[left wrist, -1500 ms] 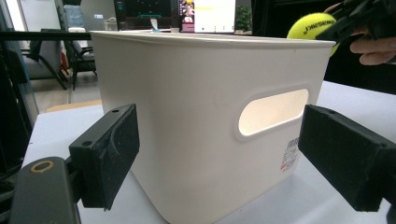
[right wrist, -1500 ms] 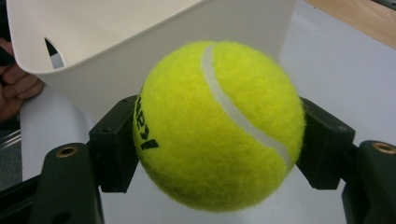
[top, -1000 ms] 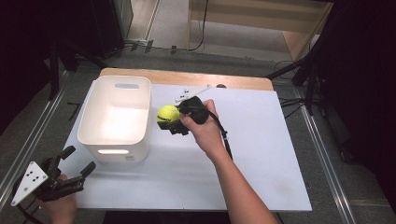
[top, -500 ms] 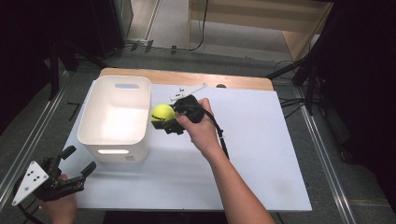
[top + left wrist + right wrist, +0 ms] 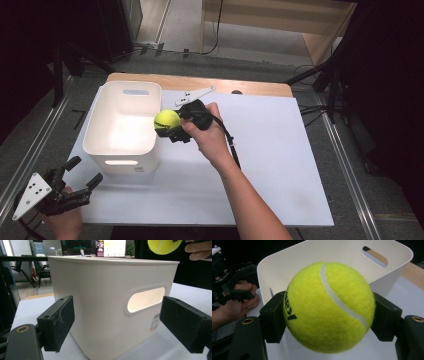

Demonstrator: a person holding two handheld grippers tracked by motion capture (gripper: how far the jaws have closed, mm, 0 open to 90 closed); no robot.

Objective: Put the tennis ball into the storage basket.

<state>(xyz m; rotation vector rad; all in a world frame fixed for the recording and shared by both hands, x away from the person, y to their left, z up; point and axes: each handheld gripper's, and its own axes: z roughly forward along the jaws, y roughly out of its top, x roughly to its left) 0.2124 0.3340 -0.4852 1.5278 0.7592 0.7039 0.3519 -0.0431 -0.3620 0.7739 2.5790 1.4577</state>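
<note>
Right claw (image 5: 169, 131) clamped on the tennis ball (image 5: 166, 120), both pads pressed to its flanks, ball riding out in front of the hand. Carried leftward across the table compared with a second ago: then beside the white bin's (image 5: 102, 150) right wall with a gap showing, now overlapping the rim itself. From the right gripper view, ball (image 5: 328, 307) squeezed between the black pads, open mouth of the bin (image 5: 287, 265) directly beyond and below it. Grip unchanged through the move, so no slip so far.

Left claw (image 5: 75, 172) spread wide and holding nothing, parked at the near left corner of the table, pointed at the bin's handled end; bin wall (image 5: 100, 302) just ahead of its jaws without contact, same spot as before.

Likely meaning: transport nearly done, release not yet made. Next needs a little more travel past the rim, then opening over the hollow; dropped too early, a bounce off the edge and away seems possible
</note>
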